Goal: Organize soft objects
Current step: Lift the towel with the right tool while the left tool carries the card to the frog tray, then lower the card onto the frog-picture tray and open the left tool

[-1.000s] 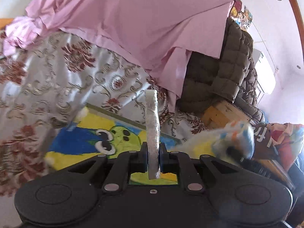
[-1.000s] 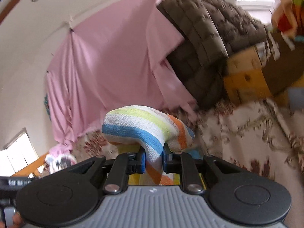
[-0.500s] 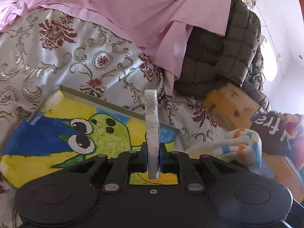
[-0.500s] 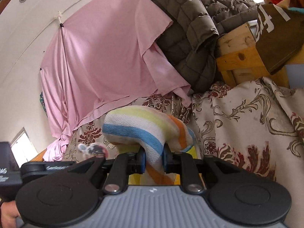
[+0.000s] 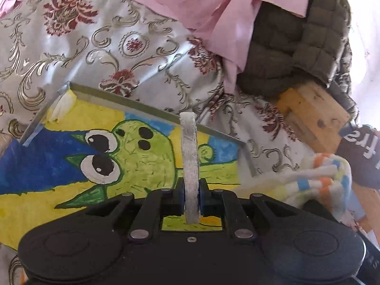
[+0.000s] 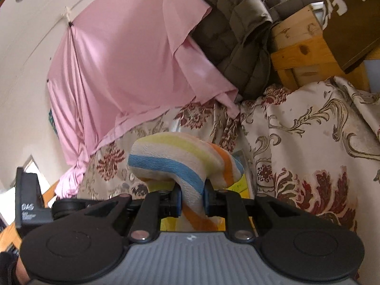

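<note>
The left gripper (image 5: 190, 197) pinches the thin white edge of the striped towel (image 5: 189, 152), which stands up at frame centre. Only this view shows the cartoon frog picture (image 5: 133, 156) spread across the lower left on the floral cloth (image 5: 99, 47), and the towel's bunched bulk at the right edge. The right wrist view shows the right gripper (image 6: 192, 201) clamped on a fold of the same towel (image 6: 171, 159), stripes arching over its jaws, with the pink sheet (image 6: 123, 66) filling the upper left and a quilted brown jacket (image 6: 237, 23) over a wooden crate (image 6: 299, 49) at upper right.
</note>
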The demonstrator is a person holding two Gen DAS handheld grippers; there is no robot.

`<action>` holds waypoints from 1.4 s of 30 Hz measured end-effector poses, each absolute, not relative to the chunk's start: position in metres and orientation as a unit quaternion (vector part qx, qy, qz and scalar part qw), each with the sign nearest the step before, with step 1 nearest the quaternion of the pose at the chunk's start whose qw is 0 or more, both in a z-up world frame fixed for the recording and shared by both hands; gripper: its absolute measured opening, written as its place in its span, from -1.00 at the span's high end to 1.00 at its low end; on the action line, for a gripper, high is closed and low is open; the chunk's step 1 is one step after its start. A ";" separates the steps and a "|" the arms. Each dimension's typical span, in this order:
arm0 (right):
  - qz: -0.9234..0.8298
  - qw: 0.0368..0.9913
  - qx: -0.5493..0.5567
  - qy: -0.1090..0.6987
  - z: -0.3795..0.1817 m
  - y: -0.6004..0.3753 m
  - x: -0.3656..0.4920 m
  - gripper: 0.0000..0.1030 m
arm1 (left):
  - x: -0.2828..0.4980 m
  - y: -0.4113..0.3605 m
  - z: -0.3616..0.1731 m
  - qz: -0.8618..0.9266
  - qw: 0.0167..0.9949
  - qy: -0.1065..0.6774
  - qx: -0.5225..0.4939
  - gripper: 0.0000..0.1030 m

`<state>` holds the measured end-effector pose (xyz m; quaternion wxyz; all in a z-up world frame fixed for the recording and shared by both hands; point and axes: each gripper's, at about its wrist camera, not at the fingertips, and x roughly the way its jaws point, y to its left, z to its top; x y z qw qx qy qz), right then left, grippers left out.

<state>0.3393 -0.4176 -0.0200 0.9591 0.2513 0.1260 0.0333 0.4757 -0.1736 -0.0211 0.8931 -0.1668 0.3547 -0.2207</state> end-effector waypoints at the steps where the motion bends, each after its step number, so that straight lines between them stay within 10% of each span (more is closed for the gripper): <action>1: 0.035 0.959 0.248 0.129 -0.020 -0.417 0.340 0.62 | 0.479 -0.173 -0.023 -0.218 0.892 0.357 -0.172 0.77; 24: 0.064 0.958 0.231 0.157 -0.017 -0.414 0.342 0.62 | 0.500 -0.171 -0.032 -0.187 0.883 0.371 -0.216 0.64; 42: 0.061 0.958 0.222 0.171 -0.019 -0.407 0.348 0.50 | 0.481 -0.153 -0.020 -0.179 0.894 0.355 -0.207 0.13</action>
